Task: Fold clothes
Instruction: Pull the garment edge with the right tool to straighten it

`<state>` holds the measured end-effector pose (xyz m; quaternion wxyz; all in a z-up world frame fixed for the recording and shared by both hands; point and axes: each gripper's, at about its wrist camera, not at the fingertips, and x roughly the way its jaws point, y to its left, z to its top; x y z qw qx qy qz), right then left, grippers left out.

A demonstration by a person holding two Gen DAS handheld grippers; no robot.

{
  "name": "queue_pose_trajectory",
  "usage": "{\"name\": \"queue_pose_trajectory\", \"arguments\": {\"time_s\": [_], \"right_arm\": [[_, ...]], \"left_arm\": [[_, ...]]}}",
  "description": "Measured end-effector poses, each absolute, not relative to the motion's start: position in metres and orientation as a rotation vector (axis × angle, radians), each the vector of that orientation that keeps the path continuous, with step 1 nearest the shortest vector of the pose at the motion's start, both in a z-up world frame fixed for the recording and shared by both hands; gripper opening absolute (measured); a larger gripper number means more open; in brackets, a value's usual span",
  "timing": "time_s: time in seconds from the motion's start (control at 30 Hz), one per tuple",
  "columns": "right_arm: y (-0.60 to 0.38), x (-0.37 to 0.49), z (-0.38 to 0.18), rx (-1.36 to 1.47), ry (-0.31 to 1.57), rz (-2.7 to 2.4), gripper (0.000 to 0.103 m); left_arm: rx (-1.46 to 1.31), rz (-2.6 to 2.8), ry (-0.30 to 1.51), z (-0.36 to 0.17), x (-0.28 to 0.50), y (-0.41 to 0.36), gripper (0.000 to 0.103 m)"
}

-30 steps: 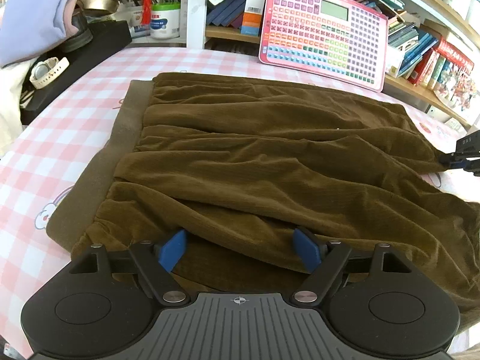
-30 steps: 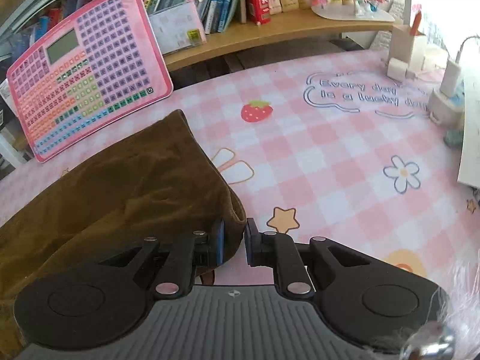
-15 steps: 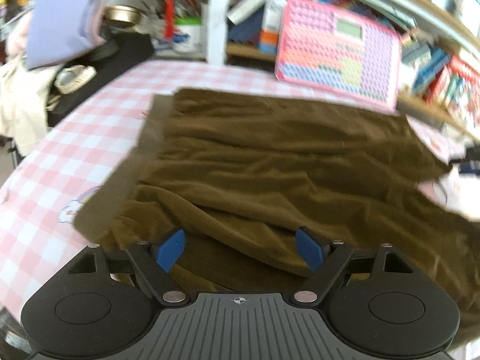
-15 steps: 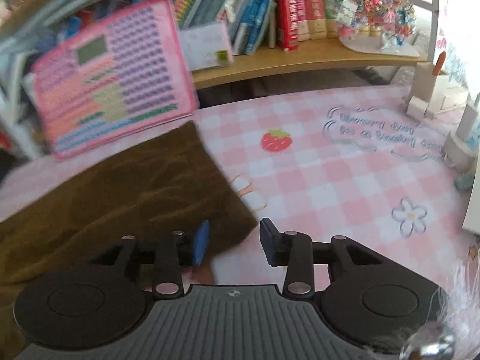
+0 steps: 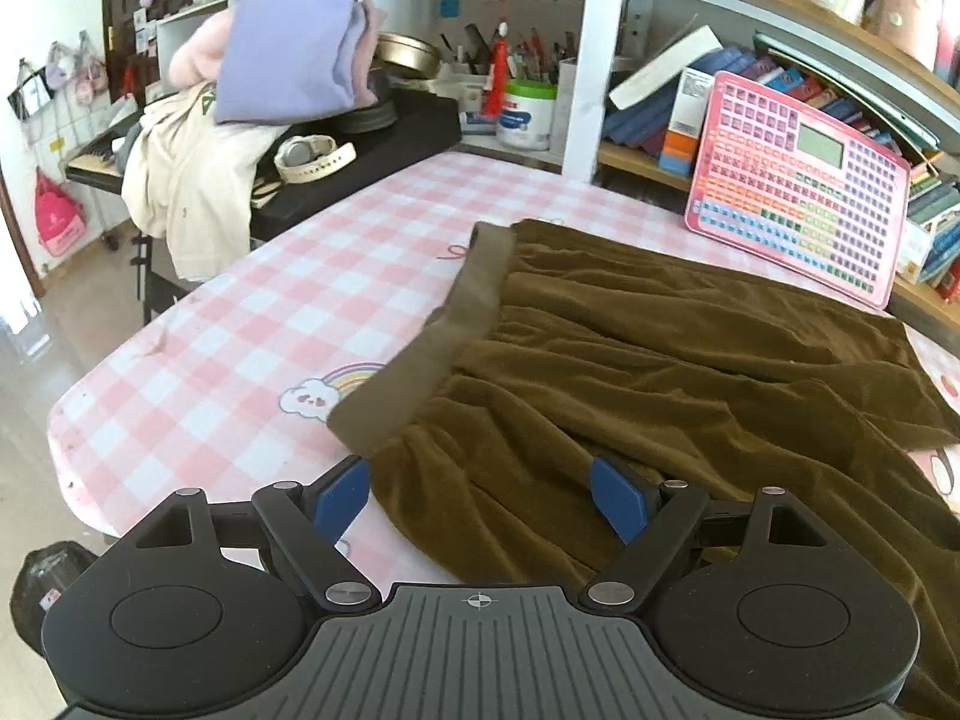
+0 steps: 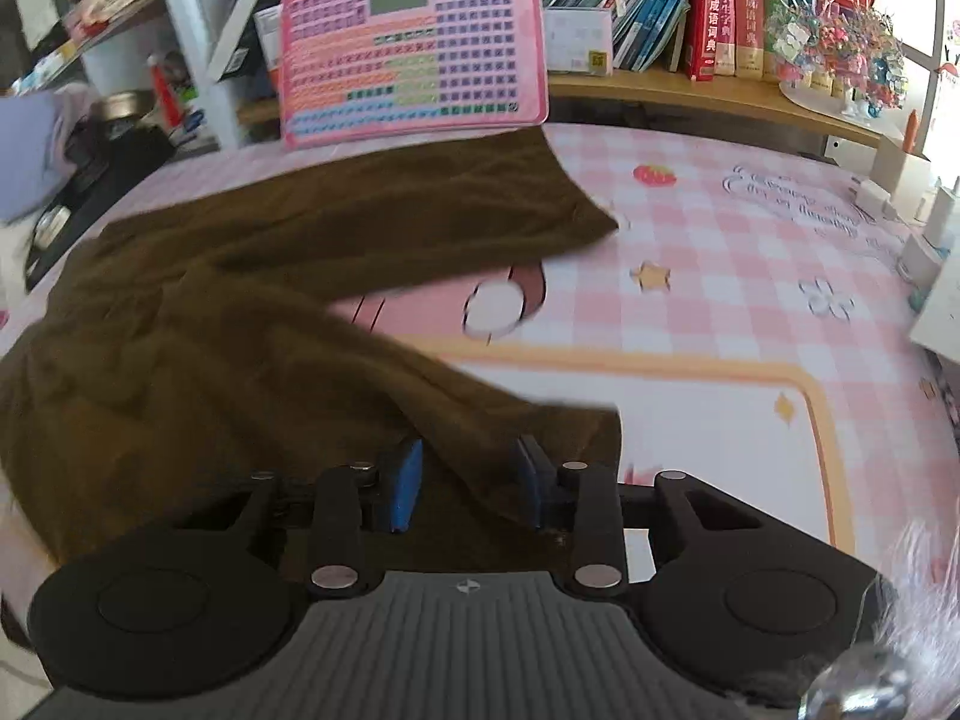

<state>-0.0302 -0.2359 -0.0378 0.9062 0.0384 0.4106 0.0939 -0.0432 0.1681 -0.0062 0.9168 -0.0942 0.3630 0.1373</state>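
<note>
While the brown skirt (image 5: 660, 360) lies spread over the pink checked worktop (image 5: 270, 324) across the frame's centre and right, the left gripper (image 5: 480, 495) hovers with jaws wide apart over its lower edge; the right gripper (image 6: 468, 483), jaws apart, straddles a raised fold.

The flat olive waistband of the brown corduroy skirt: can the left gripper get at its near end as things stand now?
Probably yes. The left gripper is open, low over the brown corduroy skirt, and the near end of the waistband lies just ahead with nothing on it.
</note>
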Motion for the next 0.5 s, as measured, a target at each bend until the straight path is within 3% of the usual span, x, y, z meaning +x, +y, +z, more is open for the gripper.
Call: {"name": "queue_pose_trajectory", "arguments": {"time_s": [0.1,0.27,0.5], "right_arm": [[-0.234,-0.050,-0.038,0.087,0.856,0.164,0.020],[-0.221,-0.067,-0.029,0.083,0.819,0.089,0.020],[-0.267,0.004,-0.044,0.274,0.854,-0.113,0.015]], "left_arm": [[-0.184,0.258,0.735,-0.004,-0.041,0.172,0.083],[-0.175,0.170,0.712,-0.001,-0.049,0.180,0.083],[-0.213,0.137,0.706,-0.004,-0.079,0.204,0.083]]}}
